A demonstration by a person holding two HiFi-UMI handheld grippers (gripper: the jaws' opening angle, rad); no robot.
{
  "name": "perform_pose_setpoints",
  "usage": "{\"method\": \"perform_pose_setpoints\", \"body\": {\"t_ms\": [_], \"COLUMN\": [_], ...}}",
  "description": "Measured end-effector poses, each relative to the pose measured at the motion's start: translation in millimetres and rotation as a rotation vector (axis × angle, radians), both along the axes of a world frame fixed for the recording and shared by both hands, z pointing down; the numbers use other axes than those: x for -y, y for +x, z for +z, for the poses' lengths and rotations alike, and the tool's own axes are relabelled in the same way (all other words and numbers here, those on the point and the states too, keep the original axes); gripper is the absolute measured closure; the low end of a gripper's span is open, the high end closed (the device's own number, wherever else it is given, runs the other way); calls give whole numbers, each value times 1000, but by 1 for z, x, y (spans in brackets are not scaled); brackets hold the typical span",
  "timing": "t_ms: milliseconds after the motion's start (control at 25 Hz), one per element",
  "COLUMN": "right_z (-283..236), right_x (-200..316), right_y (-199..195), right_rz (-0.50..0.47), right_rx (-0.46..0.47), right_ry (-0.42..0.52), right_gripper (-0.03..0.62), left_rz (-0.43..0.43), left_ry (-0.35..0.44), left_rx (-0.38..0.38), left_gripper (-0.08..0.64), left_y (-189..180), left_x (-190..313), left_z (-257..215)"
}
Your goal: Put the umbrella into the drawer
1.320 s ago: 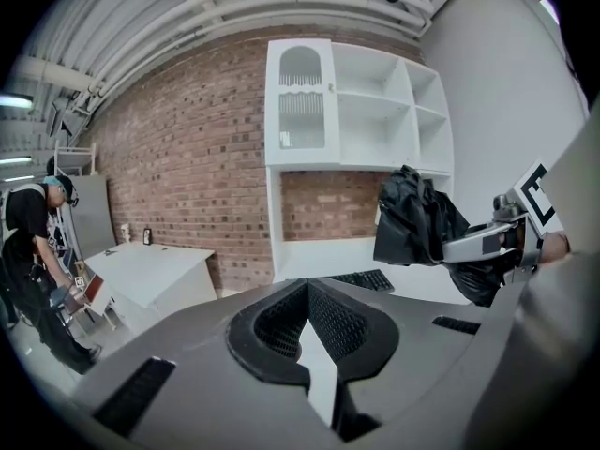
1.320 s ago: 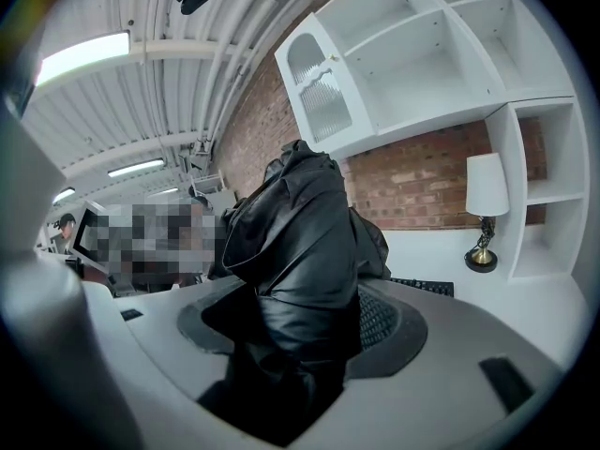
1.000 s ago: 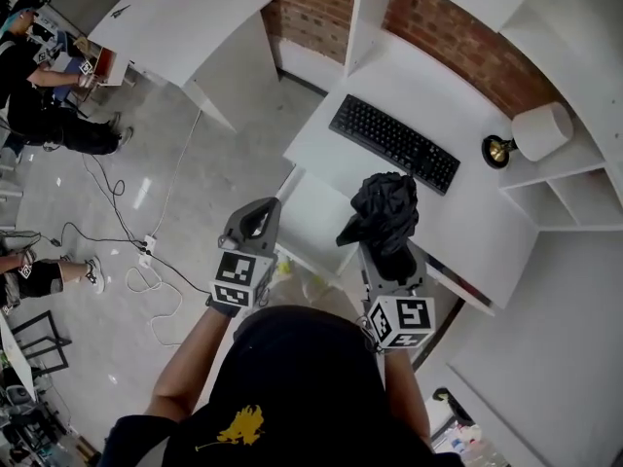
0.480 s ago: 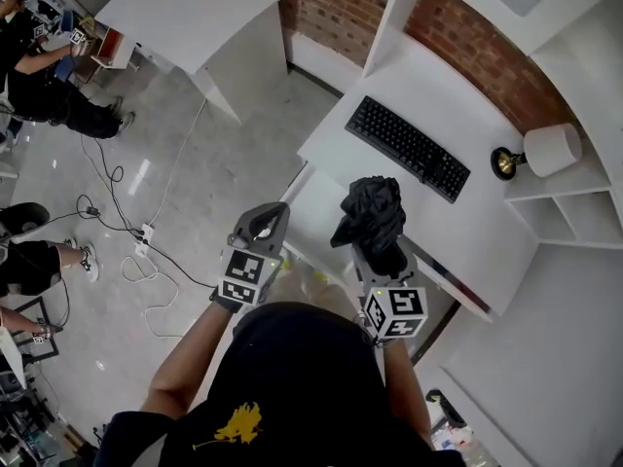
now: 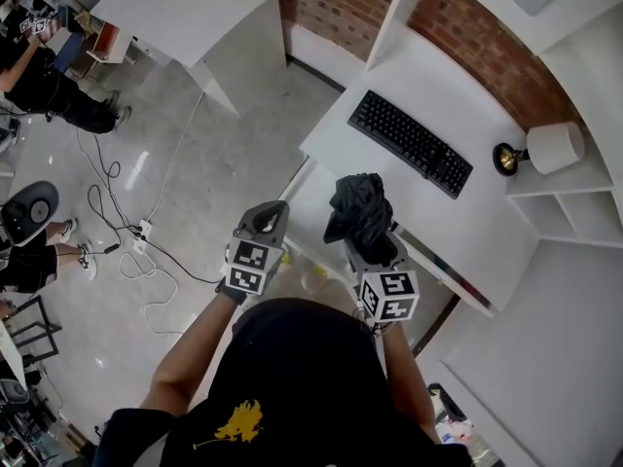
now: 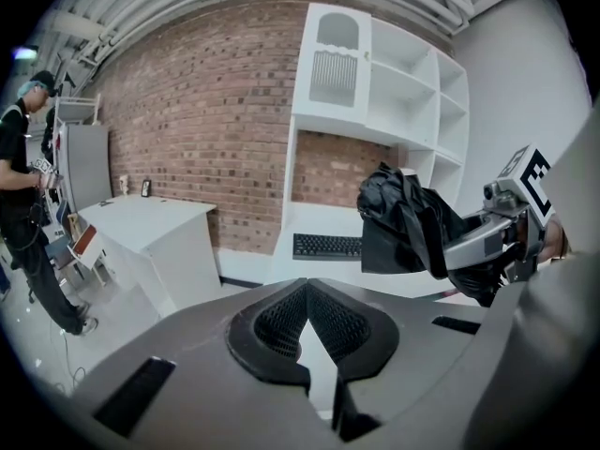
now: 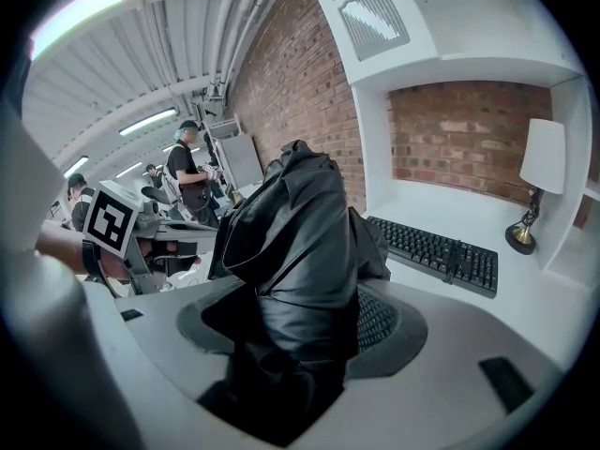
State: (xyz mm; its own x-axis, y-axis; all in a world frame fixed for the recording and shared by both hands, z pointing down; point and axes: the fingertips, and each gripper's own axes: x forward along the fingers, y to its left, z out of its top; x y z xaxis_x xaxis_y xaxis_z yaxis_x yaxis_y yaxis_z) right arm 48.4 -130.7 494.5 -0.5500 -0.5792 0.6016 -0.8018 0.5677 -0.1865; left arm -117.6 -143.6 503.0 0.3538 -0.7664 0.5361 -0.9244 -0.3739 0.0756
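Head view steeply down, gripper views level along jaws, all sharing keyboard (image 5: 410, 143).

Illumination: bright, even and overhead. A ceiling strip light (image 7: 80, 9) burns out at 10 o'clock in the right gripper view.

Head view: sharp, with soft shadows and mild glare on the floor (image 5: 142, 181) at 9 o'clock.

Both gripper views: strong fisheye bending, with a black vignette at all corners. The umbrella (image 7: 291, 242) reads near-black, its folds faintly lit. The nearest foreground is slightly soft.

Black on white
Black umbrella (image 5: 360, 207) and keyboard (image 5: 409, 142) are shown against a white desk (image 5: 428, 76) and red-brick wall (image 5: 336, 3).
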Motion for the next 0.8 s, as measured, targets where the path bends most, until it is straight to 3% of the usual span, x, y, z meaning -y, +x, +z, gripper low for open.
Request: {"method": "perform_pose_setpoints", "body": {"t_ms": [800], "right_z": [73], "right_x": [3], "right_y": [-23], "right_rz": [-77], "right_rx": [-71], "right_ry": [-131], "right_gripper": [319], "left_rz": [-16], "left_ry": [-145], "left_rx": [-12], "left_gripper": [545], "left_y": [-5], "left_x": [3], "left_z": [67]}}
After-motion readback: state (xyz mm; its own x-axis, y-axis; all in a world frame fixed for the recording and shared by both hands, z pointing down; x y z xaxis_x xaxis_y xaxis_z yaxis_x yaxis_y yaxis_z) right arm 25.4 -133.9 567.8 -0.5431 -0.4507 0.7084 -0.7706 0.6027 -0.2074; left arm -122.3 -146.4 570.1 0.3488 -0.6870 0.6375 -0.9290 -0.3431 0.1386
